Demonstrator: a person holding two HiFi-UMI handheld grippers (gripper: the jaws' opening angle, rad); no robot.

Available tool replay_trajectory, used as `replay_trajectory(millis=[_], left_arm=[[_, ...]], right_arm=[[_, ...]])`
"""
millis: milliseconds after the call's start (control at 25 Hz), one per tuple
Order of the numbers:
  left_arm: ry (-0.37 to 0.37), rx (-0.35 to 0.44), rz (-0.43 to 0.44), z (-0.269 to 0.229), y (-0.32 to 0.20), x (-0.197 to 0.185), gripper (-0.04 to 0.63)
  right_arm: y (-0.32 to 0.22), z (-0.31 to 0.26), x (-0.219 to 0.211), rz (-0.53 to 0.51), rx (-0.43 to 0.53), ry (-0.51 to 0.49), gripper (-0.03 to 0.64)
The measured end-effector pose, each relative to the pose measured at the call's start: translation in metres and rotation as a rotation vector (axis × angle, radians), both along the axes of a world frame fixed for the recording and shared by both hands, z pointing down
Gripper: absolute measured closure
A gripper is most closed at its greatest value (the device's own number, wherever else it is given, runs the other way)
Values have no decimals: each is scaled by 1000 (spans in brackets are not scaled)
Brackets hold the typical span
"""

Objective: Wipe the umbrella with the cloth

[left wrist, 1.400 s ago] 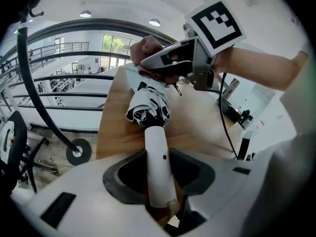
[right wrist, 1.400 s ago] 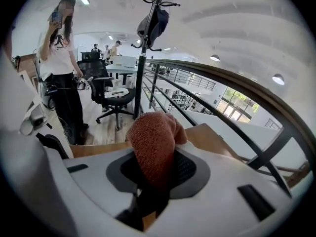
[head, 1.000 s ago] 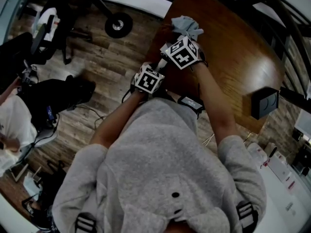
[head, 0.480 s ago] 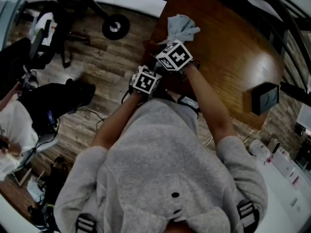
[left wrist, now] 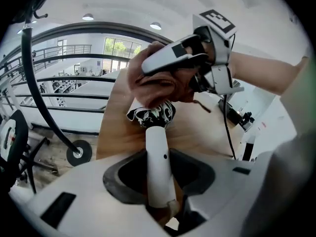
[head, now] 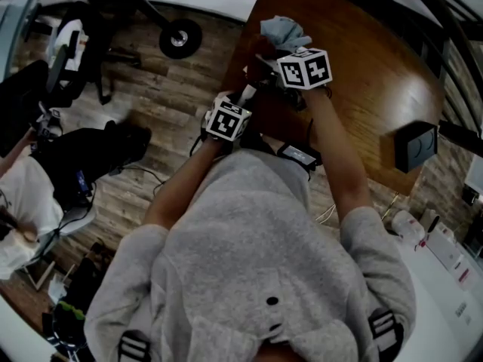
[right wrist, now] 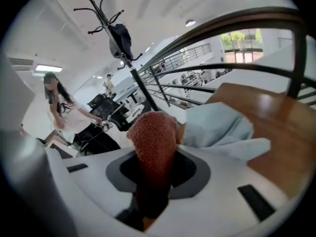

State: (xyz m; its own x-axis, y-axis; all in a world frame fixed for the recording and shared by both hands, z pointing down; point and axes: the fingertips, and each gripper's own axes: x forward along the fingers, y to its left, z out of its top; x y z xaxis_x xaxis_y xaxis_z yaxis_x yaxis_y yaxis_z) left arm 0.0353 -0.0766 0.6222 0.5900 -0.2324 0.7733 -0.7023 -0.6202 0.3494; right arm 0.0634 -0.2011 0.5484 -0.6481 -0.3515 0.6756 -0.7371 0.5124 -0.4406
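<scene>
My left gripper (left wrist: 159,177) is shut on the white handle (left wrist: 157,152) of a folded umbrella, whose black-and-white patterned canopy (left wrist: 150,115) points away over the table. The right gripper (right wrist: 157,174) is shut on a red-brown cloth (right wrist: 153,142), which is pressed around the canopy just past the handle, as the left gripper view shows at the cloth (left wrist: 163,85). In the head view the left gripper (head: 240,102) sits at the table's near-left edge and the right gripper (head: 270,66) just beyond it. Most of the canopy is hidden under the cloth.
A light blue cloth (head: 283,30) lies bunched on the brown wooden table (head: 370,66) beyond the grippers. A black box (head: 417,148) stands near the table's right edge. A seated person (right wrist: 57,107), office chairs and a coat stand (right wrist: 121,38) are off to the left.
The right gripper with the red-brown cloth slid left along the umbrella, then back to the right and farther out. The left gripper has held the handle nearly still.
</scene>
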Motion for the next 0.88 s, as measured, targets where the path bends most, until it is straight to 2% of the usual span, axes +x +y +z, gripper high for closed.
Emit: replay_trajectory(millis=[200, 320, 400, 480, 640, 760, 880], left_arm=[[1, -8, 5, -1, 1, 2, 440], [4, -17, 9, -1, 3, 0, 440], [2, -17, 12, 0, 2, 0, 440], [-5, -6, 14, 3, -3, -1, 440], [-12, -1, 18, 9, -3, -1, 440], [-11, -7, 18, 10, 0, 0, 440], [-4, -7, 21, 9, 0, 1, 440]], right_arm=[[-39, -13, 72, 115, 136, 153, 506], [-57, -19, 119, 244, 215, 290, 508], [-68, -20, 154, 344, 241, 390, 508], [-73, -15, 173, 391, 238, 451, 509], [-63, 7, 168, 359, 205, 493, 509], [-48, 18, 145, 326, 201, 459, 509], [-34, 19, 135, 368, 204, 407, 511]])
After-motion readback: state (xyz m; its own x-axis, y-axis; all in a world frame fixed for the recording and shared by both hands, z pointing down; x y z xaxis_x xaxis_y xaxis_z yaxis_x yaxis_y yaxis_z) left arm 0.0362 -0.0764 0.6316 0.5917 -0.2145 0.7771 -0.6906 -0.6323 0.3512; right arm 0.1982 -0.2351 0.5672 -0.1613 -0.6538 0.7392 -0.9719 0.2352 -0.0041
